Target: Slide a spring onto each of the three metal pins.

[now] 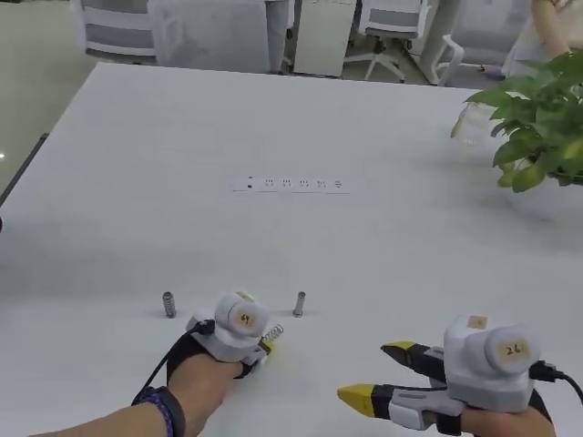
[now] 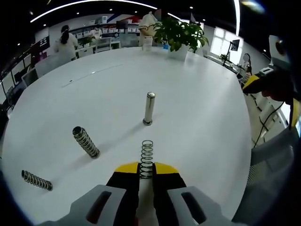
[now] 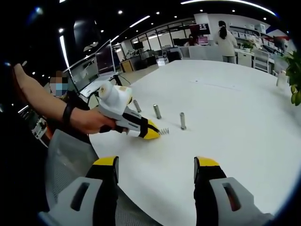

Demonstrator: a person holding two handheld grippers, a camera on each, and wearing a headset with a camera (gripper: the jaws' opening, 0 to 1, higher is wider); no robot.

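Note:
My left gripper (image 1: 266, 344) (image 2: 146, 167) is shut on the lower end of a small coil spring (image 2: 146, 153) (image 1: 272, 334), which points forward at a bare metal pin (image 2: 149, 108) (image 1: 299, 304) standing upright on the white table. Left of it, two more pins wear springs: a near pin (image 2: 85, 141) and a far pin (image 2: 36, 180) (image 1: 169, 305). The head view has the middle pin hidden behind the left gripper. My right gripper (image 1: 377, 371) (image 3: 156, 162) hovers open and empty at the front right. Its view shows the left gripper (image 3: 151, 132), the held spring (image 3: 164, 131) and the bare pin (image 3: 183, 121).
A row of flush power sockets (image 1: 291, 184) sits in the table's middle. A leafy potted plant (image 1: 537, 118) and a clear glass (image 1: 469, 123) stand at the far right. Office chairs (image 1: 209, 32) line the far edge.

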